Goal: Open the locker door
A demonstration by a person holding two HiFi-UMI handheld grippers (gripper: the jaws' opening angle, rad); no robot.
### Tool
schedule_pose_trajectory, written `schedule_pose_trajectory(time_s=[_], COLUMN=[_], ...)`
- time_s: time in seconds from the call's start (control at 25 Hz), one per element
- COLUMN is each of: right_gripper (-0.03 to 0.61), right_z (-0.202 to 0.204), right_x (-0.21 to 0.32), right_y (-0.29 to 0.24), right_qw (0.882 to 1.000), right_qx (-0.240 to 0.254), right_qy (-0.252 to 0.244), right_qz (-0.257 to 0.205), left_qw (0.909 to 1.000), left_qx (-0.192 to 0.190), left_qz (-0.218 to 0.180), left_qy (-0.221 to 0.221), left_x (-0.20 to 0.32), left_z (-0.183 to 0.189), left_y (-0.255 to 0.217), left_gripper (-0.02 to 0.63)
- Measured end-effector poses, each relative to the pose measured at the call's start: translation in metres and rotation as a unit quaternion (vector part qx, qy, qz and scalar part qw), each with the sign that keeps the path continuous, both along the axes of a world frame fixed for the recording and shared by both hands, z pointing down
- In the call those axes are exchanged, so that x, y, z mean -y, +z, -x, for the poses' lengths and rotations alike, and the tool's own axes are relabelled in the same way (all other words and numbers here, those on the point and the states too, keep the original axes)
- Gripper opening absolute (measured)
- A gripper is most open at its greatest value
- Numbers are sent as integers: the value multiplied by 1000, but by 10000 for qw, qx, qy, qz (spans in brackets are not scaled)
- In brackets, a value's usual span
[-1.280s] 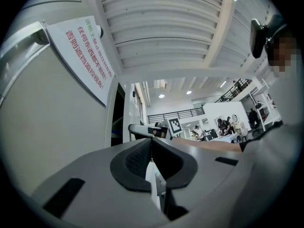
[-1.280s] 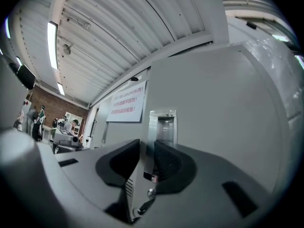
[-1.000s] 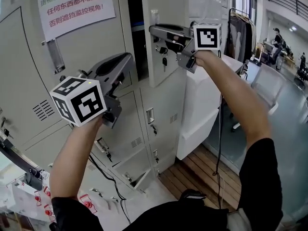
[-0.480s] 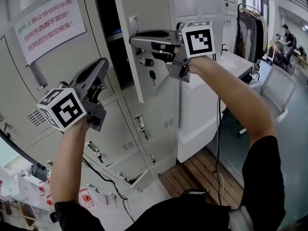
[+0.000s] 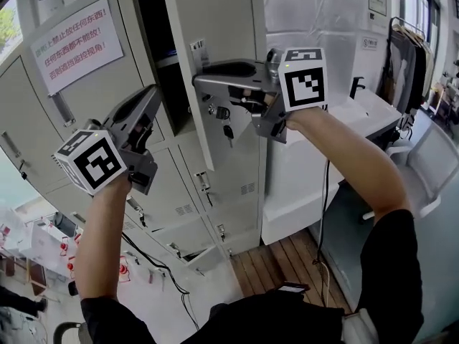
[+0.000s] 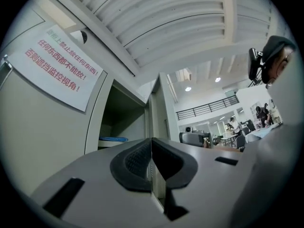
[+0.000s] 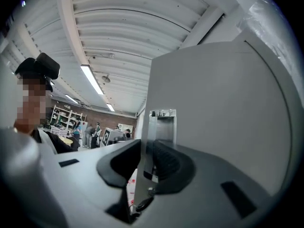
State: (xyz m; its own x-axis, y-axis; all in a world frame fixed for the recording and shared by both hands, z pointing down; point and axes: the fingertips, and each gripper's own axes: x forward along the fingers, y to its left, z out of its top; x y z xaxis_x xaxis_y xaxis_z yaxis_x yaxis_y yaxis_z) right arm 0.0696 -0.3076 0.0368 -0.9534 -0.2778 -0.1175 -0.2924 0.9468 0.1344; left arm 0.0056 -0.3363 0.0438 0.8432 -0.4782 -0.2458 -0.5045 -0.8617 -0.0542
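A white notice (image 5: 72, 45) on a closed locker (image 5: 97, 84) reads "任何东西都不能放!"

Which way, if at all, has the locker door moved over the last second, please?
Yes. The locker door has swung further open: the dark opening between its edge and the fixed panel bearing the notice has widened.

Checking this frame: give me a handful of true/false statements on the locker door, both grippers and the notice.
1. The locker door stands partly open. True.
2. The left gripper holds the door. False: it is shut on nothing, apart from the door.
3. The door's edge sits between the right gripper jaws. True.
4. The red-lettered notice hangs on the open door. False: it is on the closed locker to the left.
5. Keys hang from the door. True.
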Motion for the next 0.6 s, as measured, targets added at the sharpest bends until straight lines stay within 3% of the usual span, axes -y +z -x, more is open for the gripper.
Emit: schedule_pose_trajectory(time_s=[0.32,0.6], right_gripper=[77,71], right_z=[-16,-26], right_x=[-14,-19], right_y=[3,3], right_qw=[9969,9947], right_qx=[-140,-136], right_qy=[-768,-1018], right_qz=[103,57], left_qw=[9988,9996], left_qx=[197,231], left_qz=[257,81], left_qy=[-379,-103], left_x=[0,-5], left_z=[-4,-1], left_y=[-4,-13], left_gripper=[17,17])
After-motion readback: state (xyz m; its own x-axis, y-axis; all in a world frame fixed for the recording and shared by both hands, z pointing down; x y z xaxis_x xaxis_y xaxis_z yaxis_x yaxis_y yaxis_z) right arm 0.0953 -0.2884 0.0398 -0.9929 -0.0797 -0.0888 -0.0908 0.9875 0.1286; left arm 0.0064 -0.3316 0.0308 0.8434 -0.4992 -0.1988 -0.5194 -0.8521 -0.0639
